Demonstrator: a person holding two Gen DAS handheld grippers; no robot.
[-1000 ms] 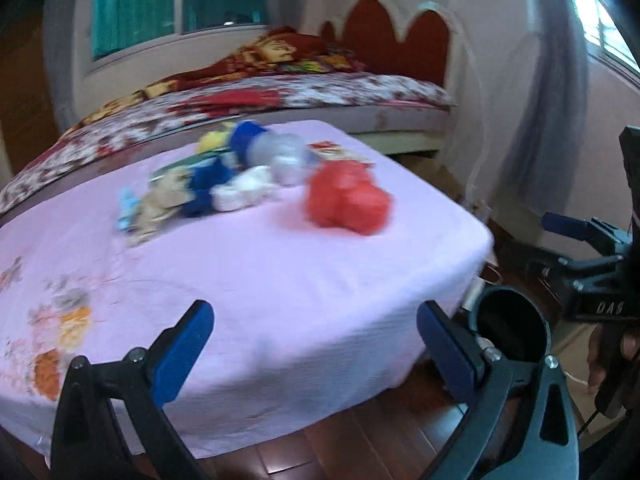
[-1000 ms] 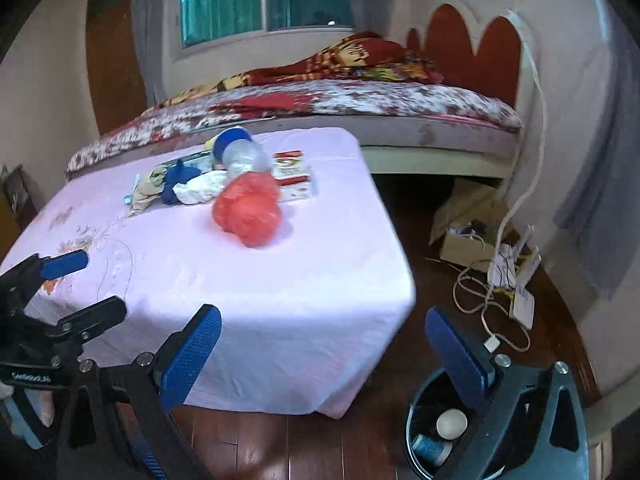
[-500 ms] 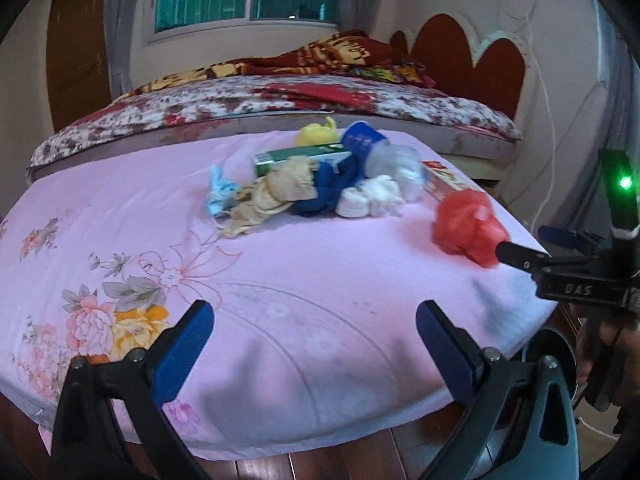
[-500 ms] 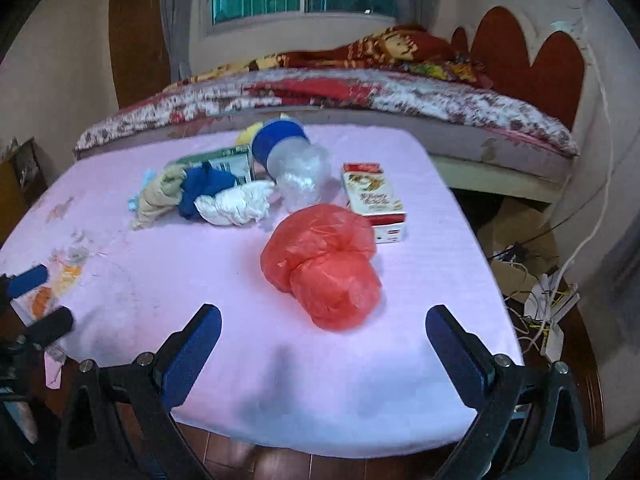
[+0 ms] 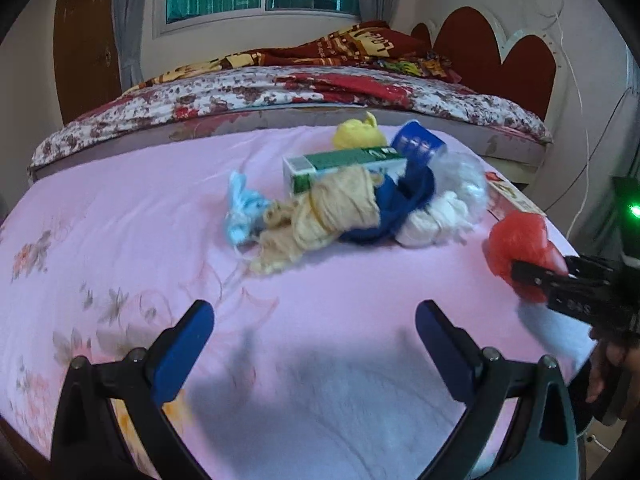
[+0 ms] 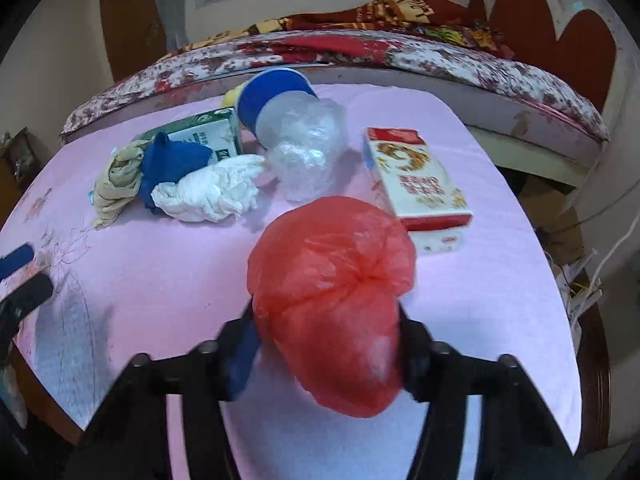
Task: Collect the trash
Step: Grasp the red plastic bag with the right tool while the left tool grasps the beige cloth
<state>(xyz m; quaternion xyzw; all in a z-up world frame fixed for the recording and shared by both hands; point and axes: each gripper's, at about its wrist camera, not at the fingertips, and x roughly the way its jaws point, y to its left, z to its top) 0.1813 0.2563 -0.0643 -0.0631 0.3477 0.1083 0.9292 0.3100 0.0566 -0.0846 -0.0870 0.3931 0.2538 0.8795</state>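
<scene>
Between R gripper (image 6: pixel 326 344) jaws, pinched: red bag (image 6: pixel 332 280); L gripper (image 5: pixel 314 344) jaws spread.

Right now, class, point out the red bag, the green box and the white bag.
red bag (image 6: pixel 332 280), right wrist view, on its crinkled top.
green box (image 5: pixel 348 159), left wrist view, on its long green side.
white bag (image 6: pixel 208 194), right wrist view, on its bunched middle.
</scene>
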